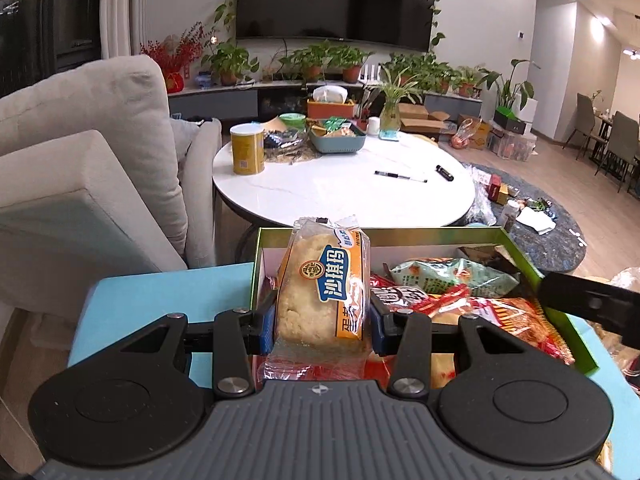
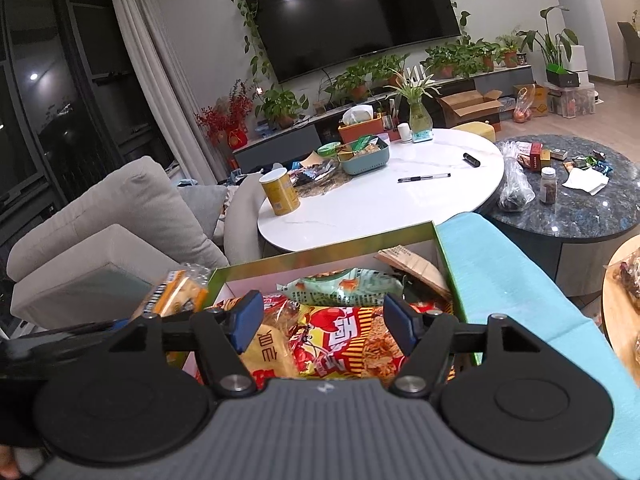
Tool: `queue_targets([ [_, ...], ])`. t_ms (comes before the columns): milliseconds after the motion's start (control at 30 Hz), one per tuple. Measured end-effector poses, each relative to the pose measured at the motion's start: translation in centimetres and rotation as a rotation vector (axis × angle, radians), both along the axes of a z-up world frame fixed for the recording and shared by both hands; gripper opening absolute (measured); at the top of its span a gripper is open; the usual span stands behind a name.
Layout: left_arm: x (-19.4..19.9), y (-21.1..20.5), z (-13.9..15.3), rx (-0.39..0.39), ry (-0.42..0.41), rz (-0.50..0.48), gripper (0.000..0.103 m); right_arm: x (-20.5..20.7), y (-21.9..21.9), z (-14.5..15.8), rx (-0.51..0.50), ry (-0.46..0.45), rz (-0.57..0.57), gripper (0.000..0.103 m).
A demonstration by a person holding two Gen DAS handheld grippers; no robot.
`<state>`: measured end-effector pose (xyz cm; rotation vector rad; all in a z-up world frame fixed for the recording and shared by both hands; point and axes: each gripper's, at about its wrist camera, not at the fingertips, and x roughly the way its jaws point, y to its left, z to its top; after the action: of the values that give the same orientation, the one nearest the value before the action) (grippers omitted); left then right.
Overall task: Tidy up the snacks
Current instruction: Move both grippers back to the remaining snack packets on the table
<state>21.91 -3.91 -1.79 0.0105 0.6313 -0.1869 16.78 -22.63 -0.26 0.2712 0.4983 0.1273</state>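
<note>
My left gripper (image 1: 322,322) is shut on a clear and orange packet of sachima cake (image 1: 324,288), held upright over the left part of a green-rimmed snack box (image 1: 536,264). The same packet shows at the left in the right wrist view (image 2: 176,292). The box (image 2: 444,264) holds several snack bags: a pale green one (image 2: 344,286) at the back and a red and yellow one (image 2: 352,340) at the front. My right gripper (image 2: 324,326) is open and empty, just above the red and yellow bag. Its arm shows at the right of the left wrist view (image 1: 592,304).
The box sits on a light blue surface (image 2: 504,280). Beyond is a white round table (image 1: 344,192) with a yellow can (image 1: 247,150), a blue basket of snacks (image 1: 338,138), a pen (image 1: 400,177). A grey sofa (image 1: 80,160) is left, a dark marble table (image 2: 592,200) right.
</note>
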Motion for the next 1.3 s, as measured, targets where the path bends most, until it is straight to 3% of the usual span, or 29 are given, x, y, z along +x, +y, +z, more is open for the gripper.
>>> queue_targets([
  [267, 2.3, -0.3, -1.6, 0.002, 0.042, 0.011, 0.041, 0.8, -0.5, -0.8, 0.02, 0.014, 0.003, 0.059],
  [400, 2.2, 0.3, -1.4, -0.01, 0.024, 0.033, 0.052, 0.9, -0.6, -0.9, 0.027, 0.018, 0.005, 0.059],
  [467, 1.7, 0.6, -0.9, -0.014, 0.006, 0.038, 0.053, 0.7, -0.7, -0.8, 0.029, 0.014, 0.006, 0.059],
  [733, -1.2, 0.7, 1.1, 0.012, -0.053, 0.026, 0.056, -0.6, -0.5, 0.1, 0.031, -0.002, 0.013, 0.059],
  [1033, -6.3, -0.6, 1.5, 0.014, -0.055, -0.035, 0.061, -4.3, -1.3, 2.8, 0.046, -0.034, 0.033, 0.059],
  [1300, -11.2, -3.2, 0.5, 0.01, -0.036, -0.119, 0.068, -8.5, -3.3, 2.6, -0.061, -0.025, 0.042, 0.061],
])
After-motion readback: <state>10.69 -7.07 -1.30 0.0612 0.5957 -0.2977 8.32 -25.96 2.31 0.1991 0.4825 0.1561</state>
